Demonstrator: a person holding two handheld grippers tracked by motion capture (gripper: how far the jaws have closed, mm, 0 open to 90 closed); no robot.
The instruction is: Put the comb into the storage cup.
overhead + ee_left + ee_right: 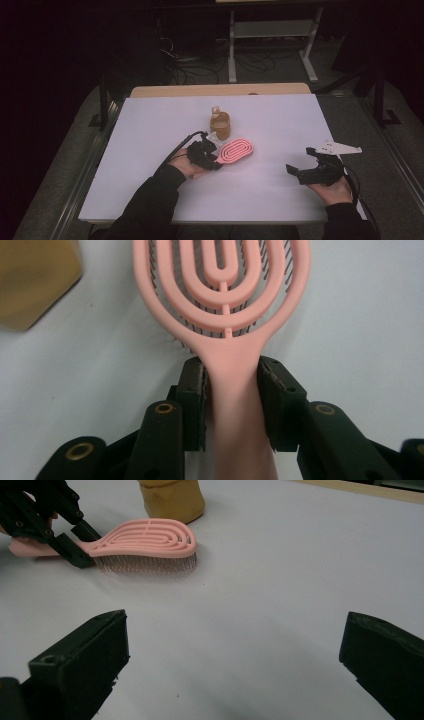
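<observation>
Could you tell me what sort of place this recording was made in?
Probably a lab or workshop recording station: a plain white table top, loose cables on the floor behind it, and a white metal bench frame.

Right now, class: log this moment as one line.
left gripper: shut on pink hairbrush handle | right gripper: open, holding nothing | brush: bristles down on table

A white table (150, 150) bears a pink hairbrush (236, 150) and brown jar (220, 125).
</observation>
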